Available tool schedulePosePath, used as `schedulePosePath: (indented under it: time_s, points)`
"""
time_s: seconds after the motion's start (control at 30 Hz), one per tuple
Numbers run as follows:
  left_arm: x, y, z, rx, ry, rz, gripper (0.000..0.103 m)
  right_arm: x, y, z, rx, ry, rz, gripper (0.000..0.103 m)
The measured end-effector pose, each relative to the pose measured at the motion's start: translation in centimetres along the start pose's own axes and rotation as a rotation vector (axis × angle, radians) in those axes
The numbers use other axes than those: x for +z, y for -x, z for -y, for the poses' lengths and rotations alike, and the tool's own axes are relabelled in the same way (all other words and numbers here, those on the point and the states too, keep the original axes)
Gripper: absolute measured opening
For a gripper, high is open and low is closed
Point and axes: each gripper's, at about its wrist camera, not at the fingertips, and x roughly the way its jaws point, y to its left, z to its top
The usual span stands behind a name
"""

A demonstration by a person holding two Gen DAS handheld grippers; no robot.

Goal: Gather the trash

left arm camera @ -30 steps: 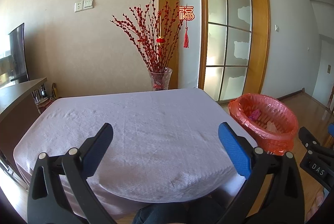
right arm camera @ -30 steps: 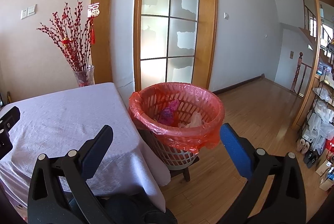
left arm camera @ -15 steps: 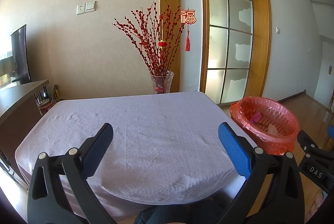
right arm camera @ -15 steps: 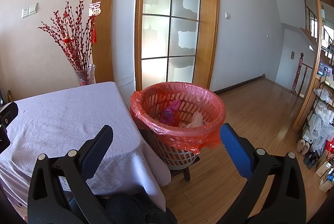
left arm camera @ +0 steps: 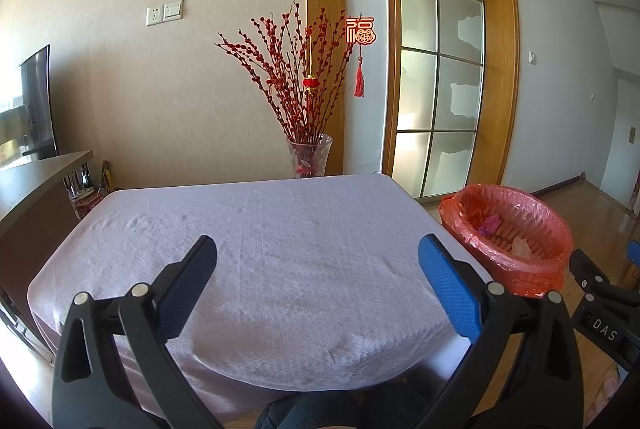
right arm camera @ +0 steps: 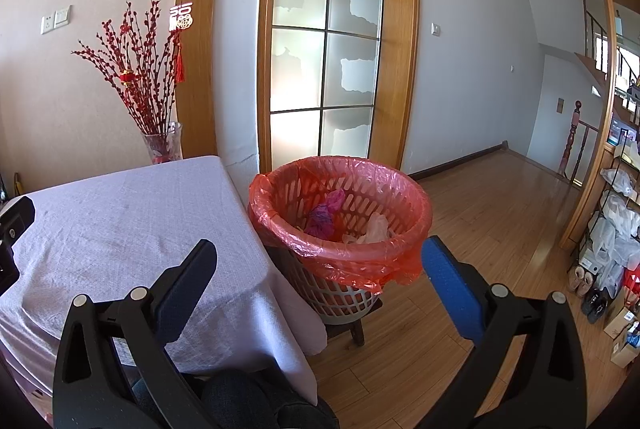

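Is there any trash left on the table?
No, the cloth-covered table shows only a vase at its far edge.

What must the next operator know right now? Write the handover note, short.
Left tongs: open, empty, above the lilac-clothed table.
Right tongs: open, empty, facing the white plastic basket lined with a red bag, which stands on a low stool beside the table.
Done: a purple wrapper and pale crumpled plastic lie in the basket.
Left: no trash visible on the cloth; check elsewhere.
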Motion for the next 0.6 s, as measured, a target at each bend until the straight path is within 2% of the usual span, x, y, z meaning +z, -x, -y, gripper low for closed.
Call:
schedulePosePath:
  time_s: [0.6]
  points:
    - [-0.36, -0.06, -0.04, -0.002, 0.004, -0.007, 0.099, -0.03, 0.03, 0.03, -0.002, 0.0, 0.0, 0.101]
